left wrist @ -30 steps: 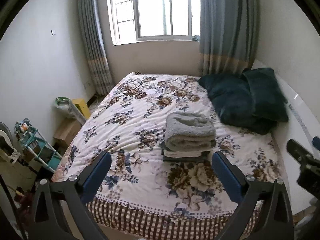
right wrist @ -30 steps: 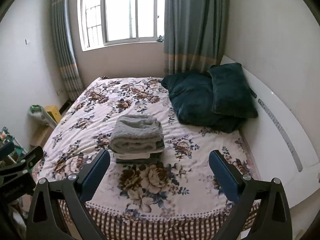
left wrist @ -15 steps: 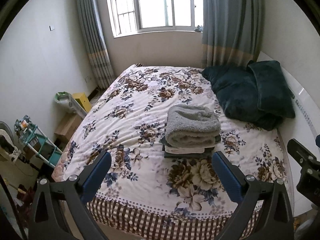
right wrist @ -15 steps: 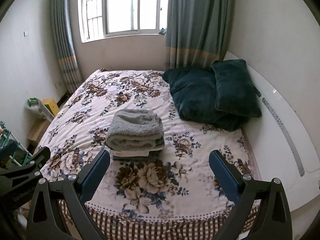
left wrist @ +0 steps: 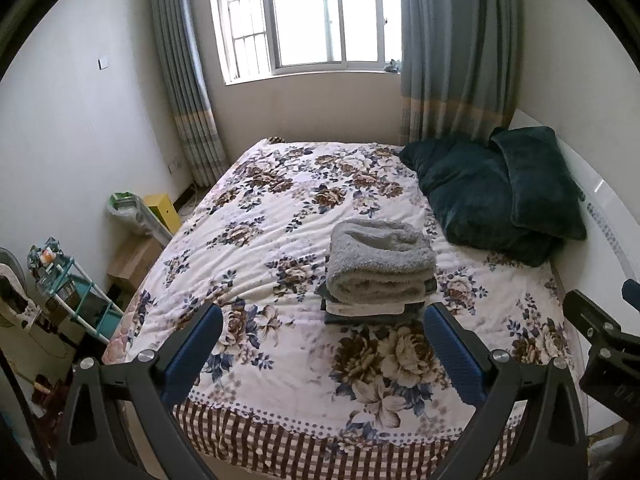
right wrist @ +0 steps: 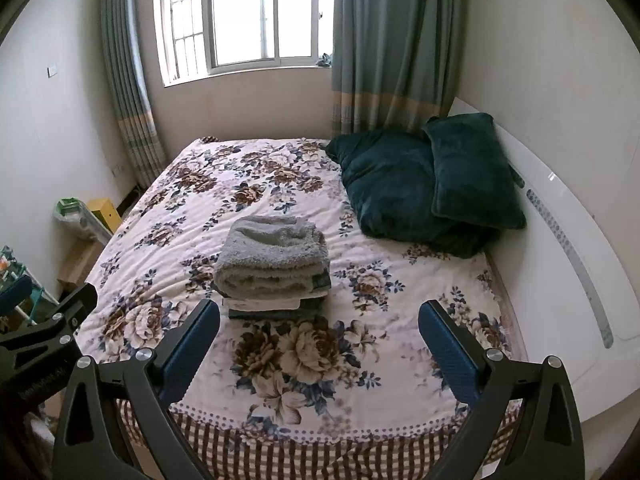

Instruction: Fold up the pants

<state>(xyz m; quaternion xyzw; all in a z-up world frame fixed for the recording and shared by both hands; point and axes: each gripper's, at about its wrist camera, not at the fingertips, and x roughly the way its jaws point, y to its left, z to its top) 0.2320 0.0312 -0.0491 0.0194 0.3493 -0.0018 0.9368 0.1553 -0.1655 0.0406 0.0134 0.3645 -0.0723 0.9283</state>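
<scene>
Pants: grey folded bundle [left wrist: 380,264] topped the clothes stack [right wrist: 274,280] mid-bed, near the foot edge.
Left gripper [left wrist: 322,344]: spread, empty, over the foot edge.
Right gripper [right wrist: 318,340]: likewise spread, empty.
Advice: approach level, pinching only the top layer.
Pillows [right wrist: 432,188]: far right corner.

Domestic bedroom: bed [left wrist: 280,216] under floral quilt, dark green pillows [left wrist: 500,196] at headboard [right wrist: 560,264], curtained window [left wrist: 312,16] beyond far edge

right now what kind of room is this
A bedroom in a home, most likely. A bed with a floral quilt fills the room, two dark green pillows lie at its head, and a curtained window is behind.
</scene>
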